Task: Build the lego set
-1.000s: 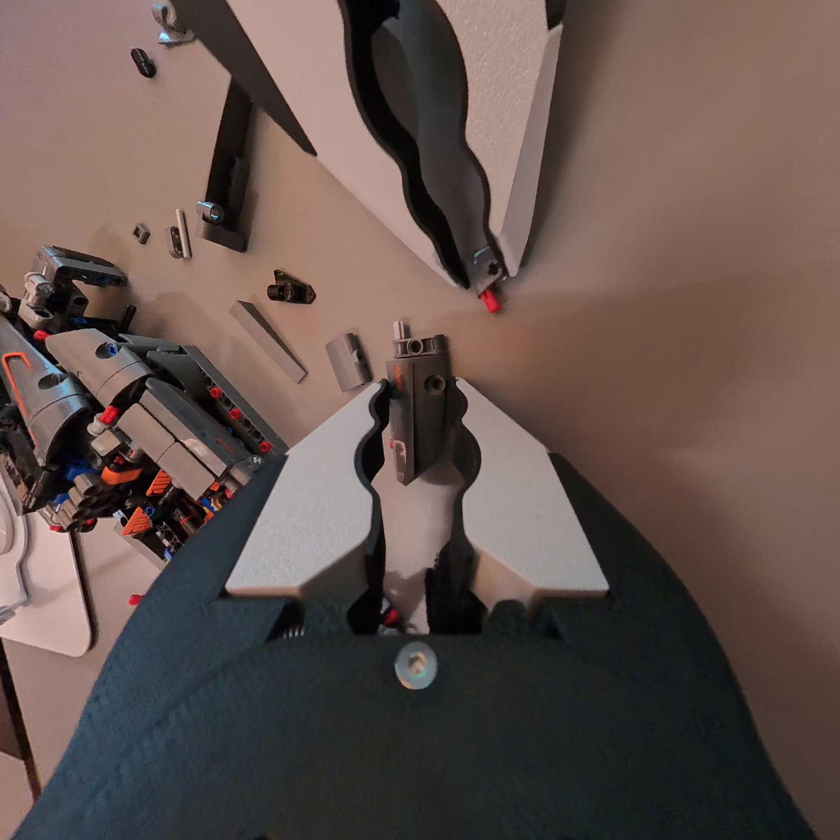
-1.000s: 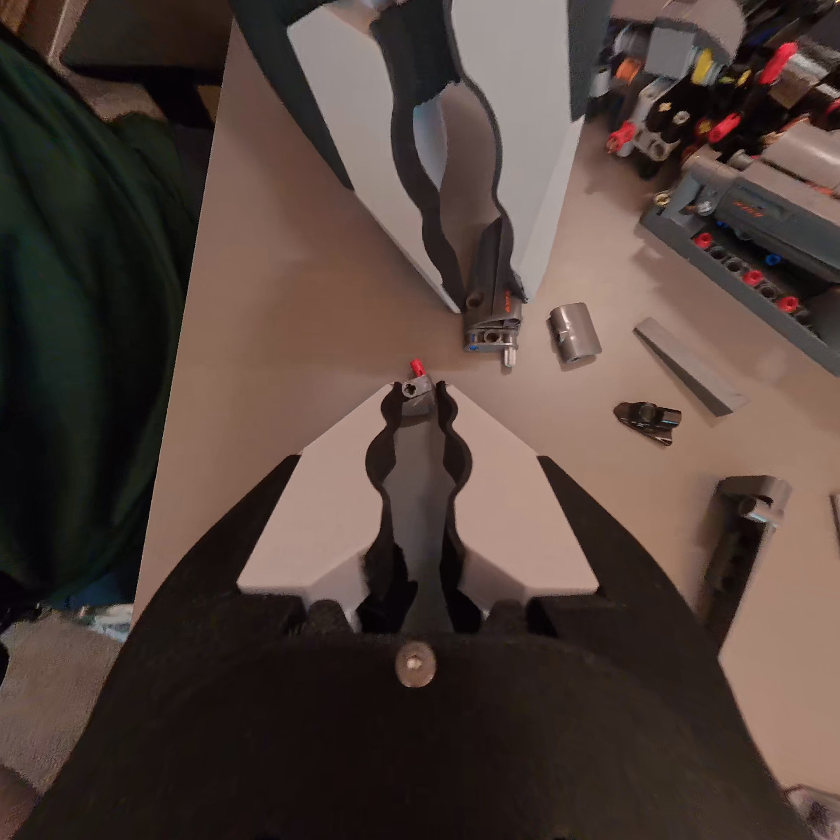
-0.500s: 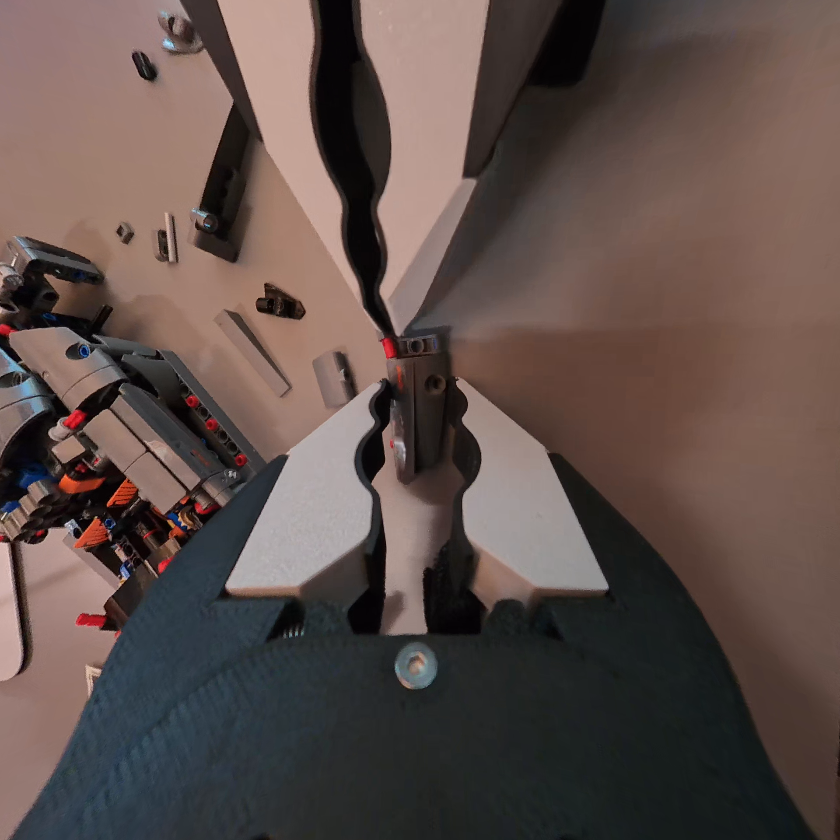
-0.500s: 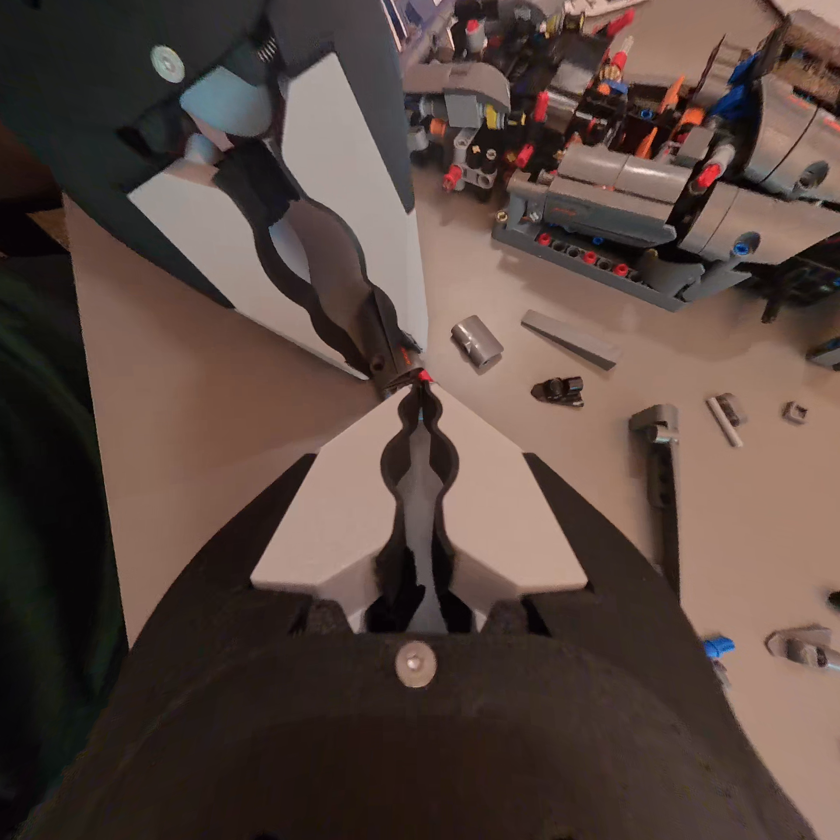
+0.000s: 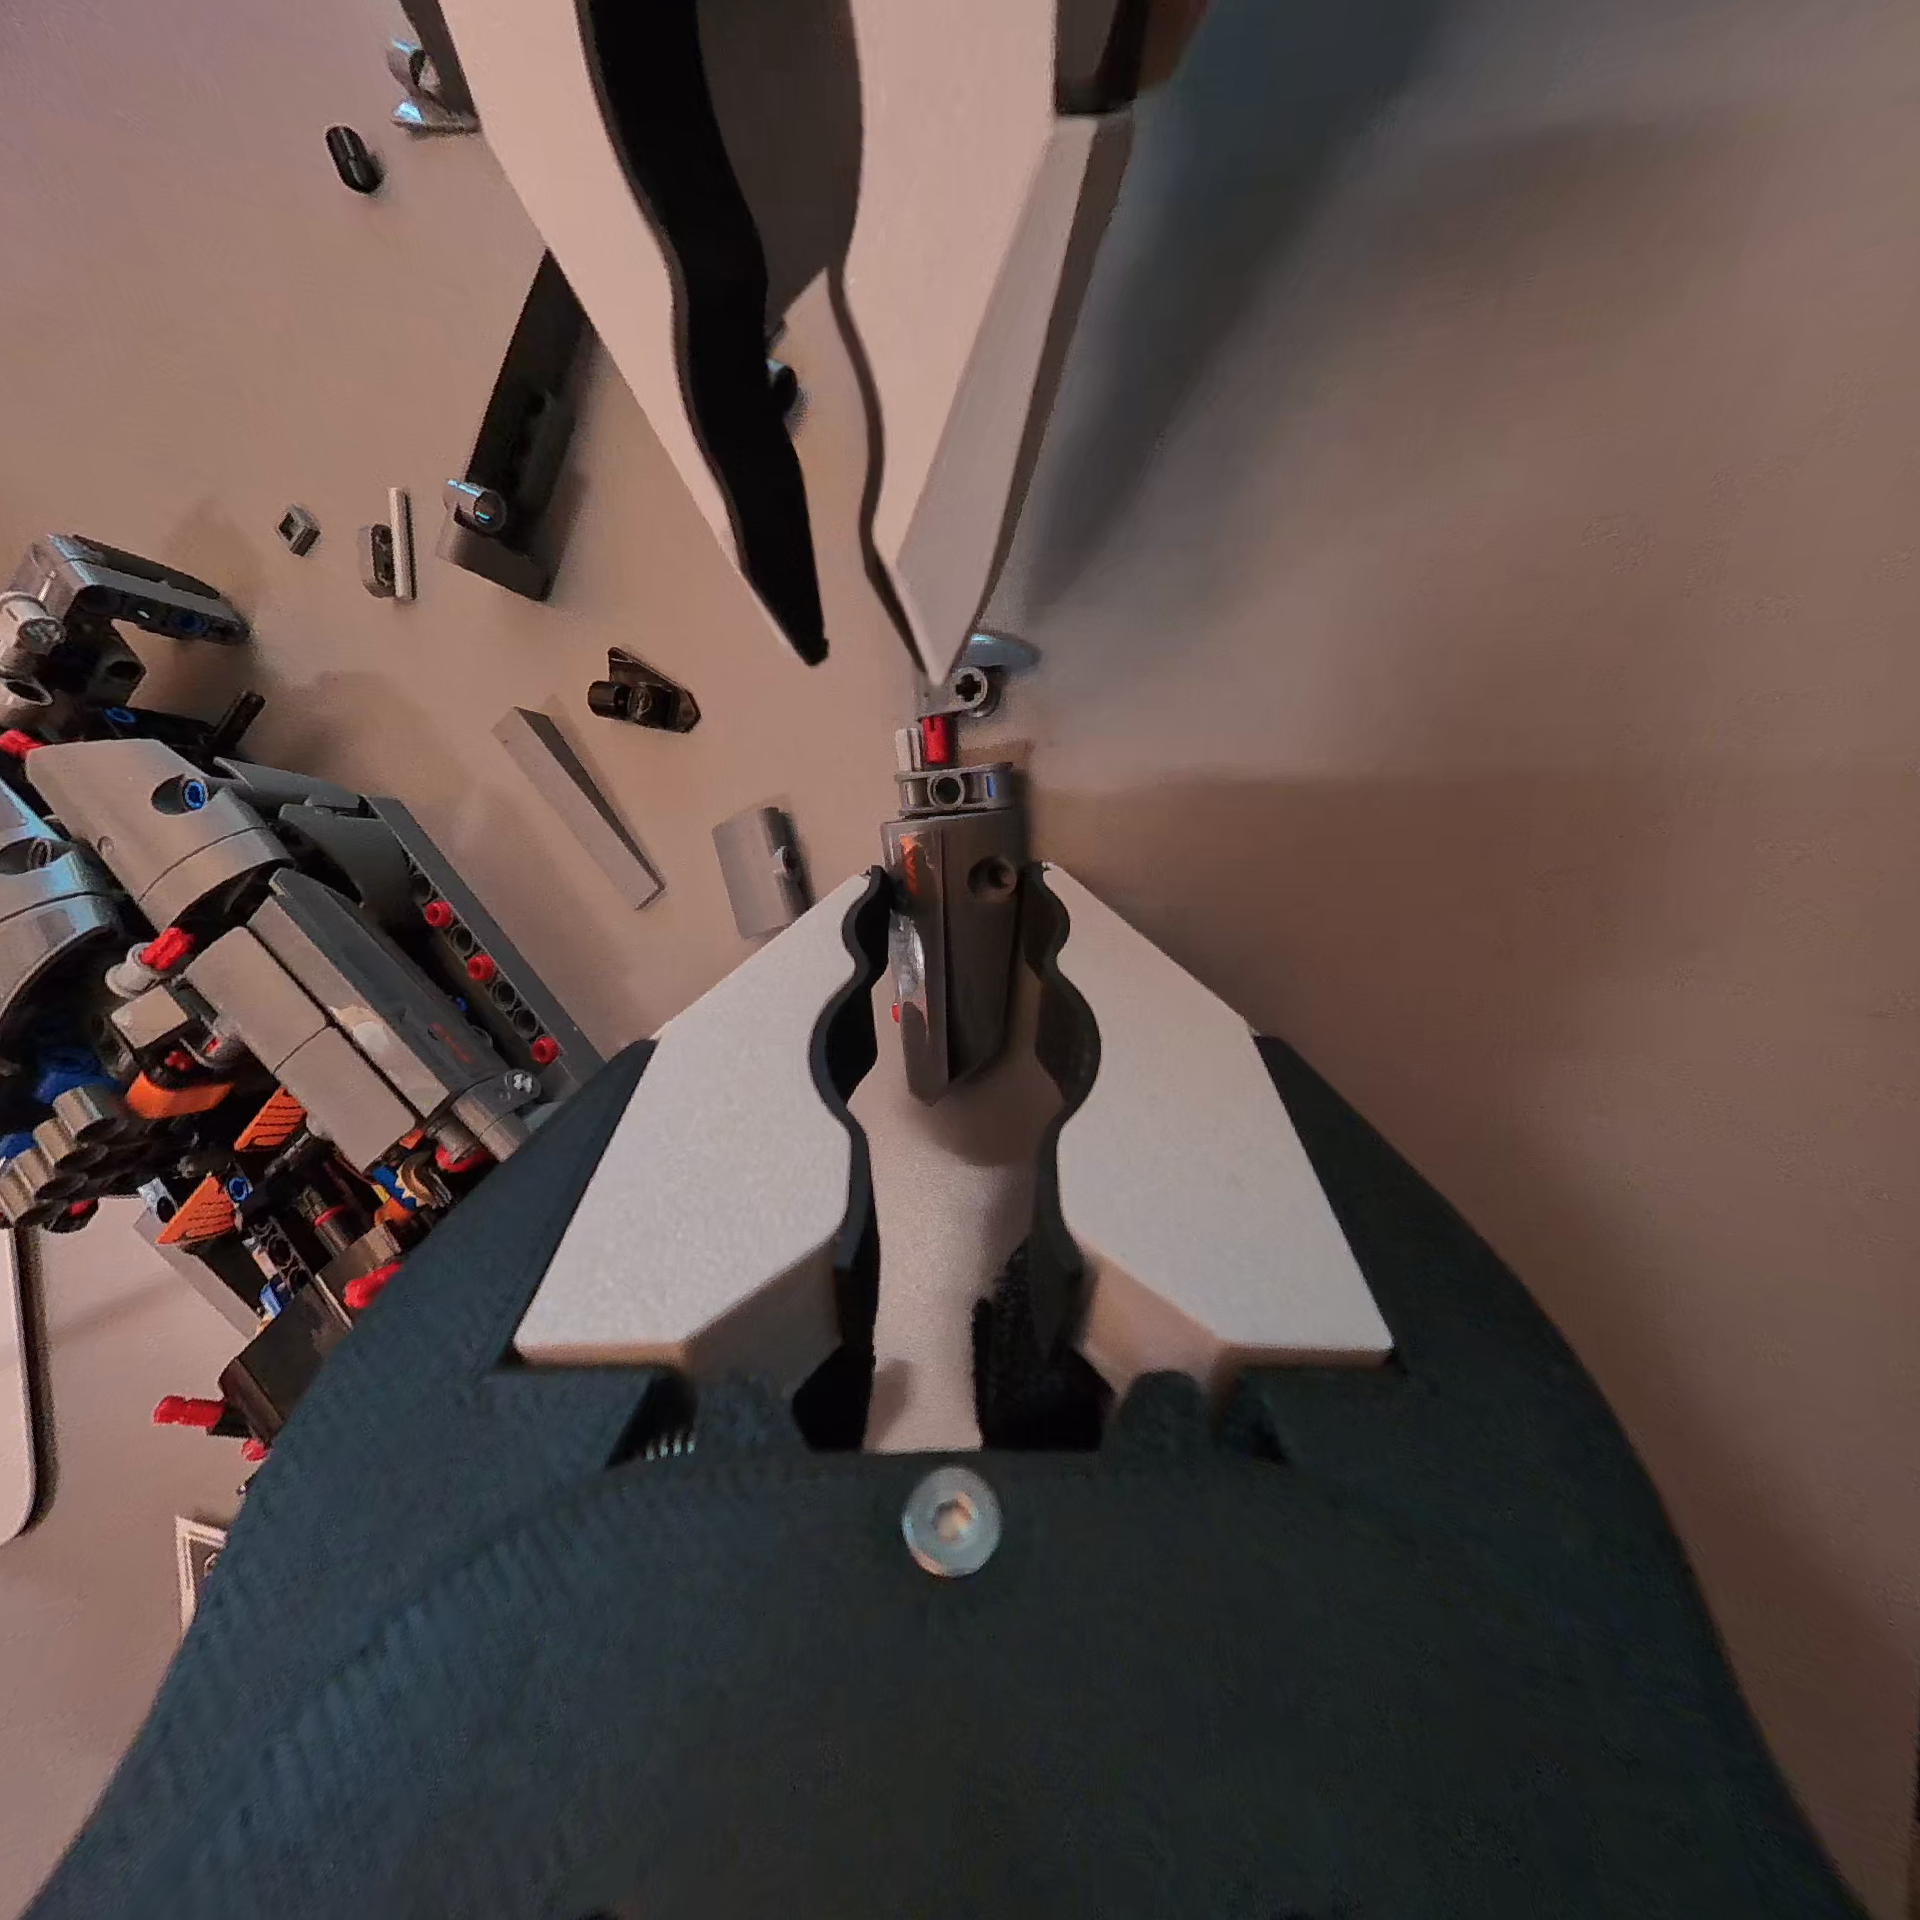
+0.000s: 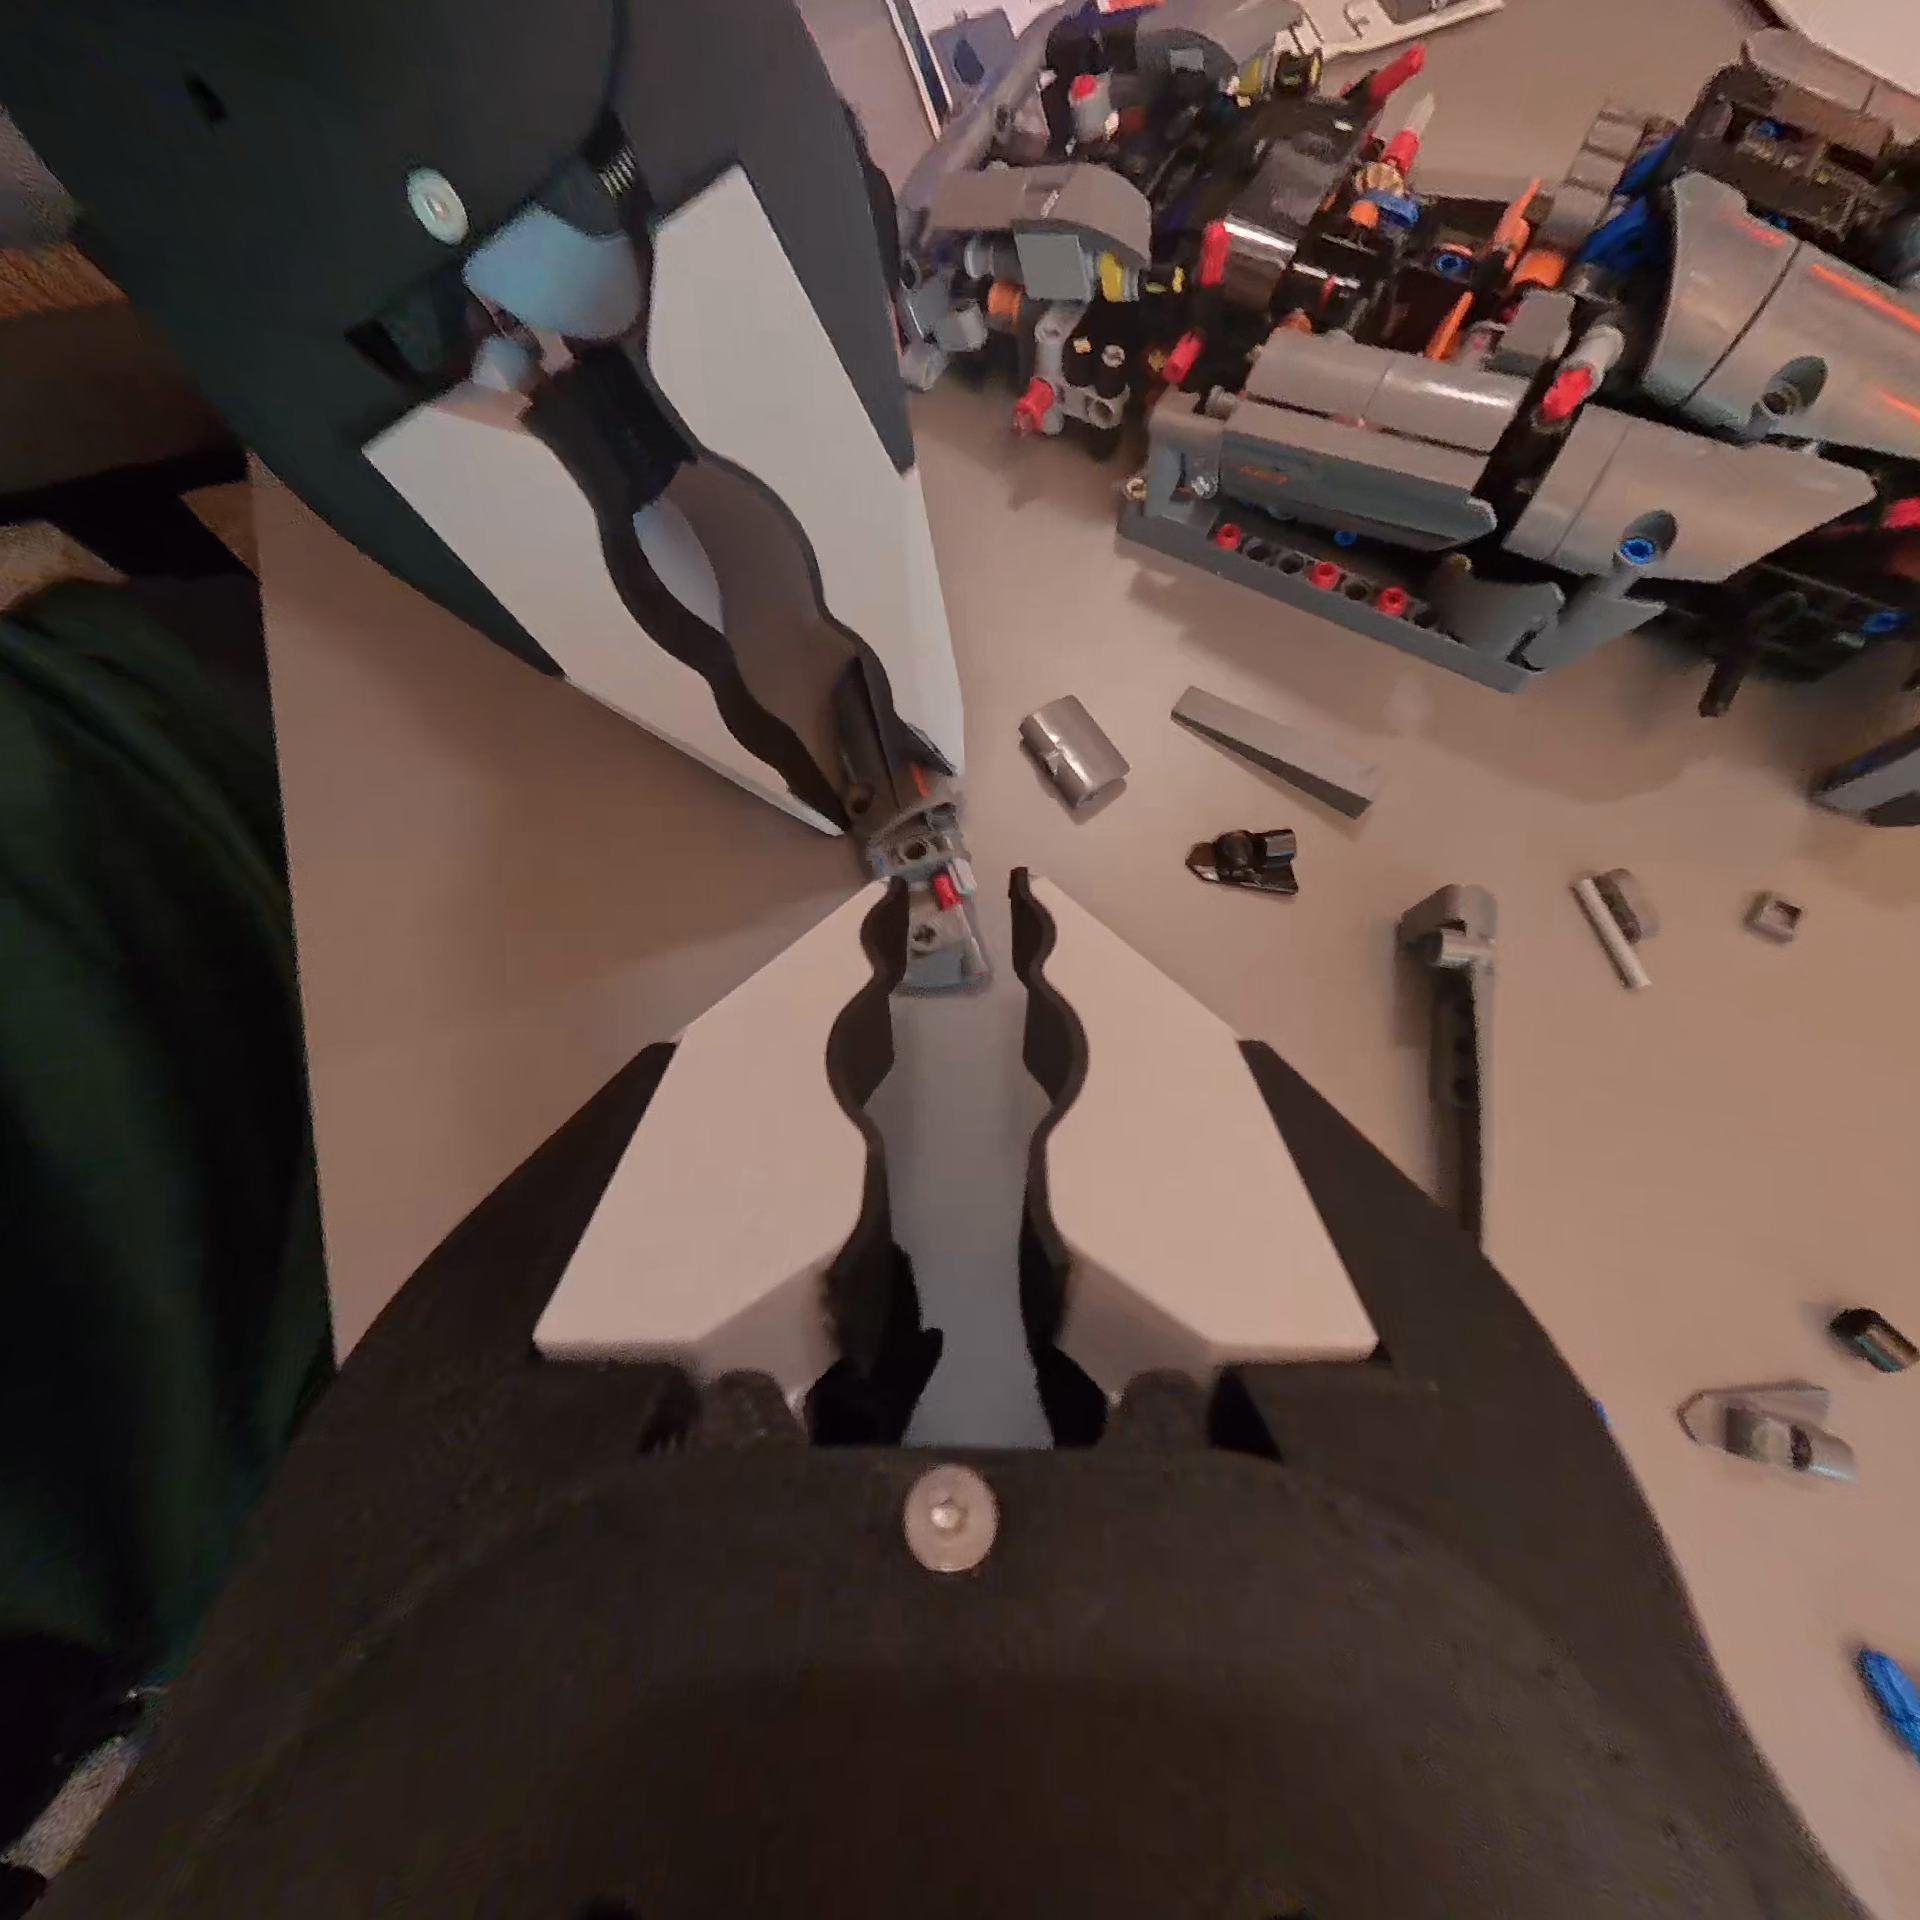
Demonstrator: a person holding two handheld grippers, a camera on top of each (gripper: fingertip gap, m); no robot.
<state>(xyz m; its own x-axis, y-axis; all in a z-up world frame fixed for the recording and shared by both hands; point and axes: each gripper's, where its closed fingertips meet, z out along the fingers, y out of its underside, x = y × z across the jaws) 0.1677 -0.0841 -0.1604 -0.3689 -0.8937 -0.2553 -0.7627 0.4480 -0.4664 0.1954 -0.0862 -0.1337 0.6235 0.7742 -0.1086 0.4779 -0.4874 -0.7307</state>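
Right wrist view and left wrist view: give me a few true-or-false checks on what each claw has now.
1. The left claw grips a dark grey wedge piece. True.
2. The right claw is clamped shut. False: its fingers stand apart.
3. A small grey connector with a red pin sits at the wedge piece's tip. True.
4. The big grey model hangs from a claw. False: it stands on the table.
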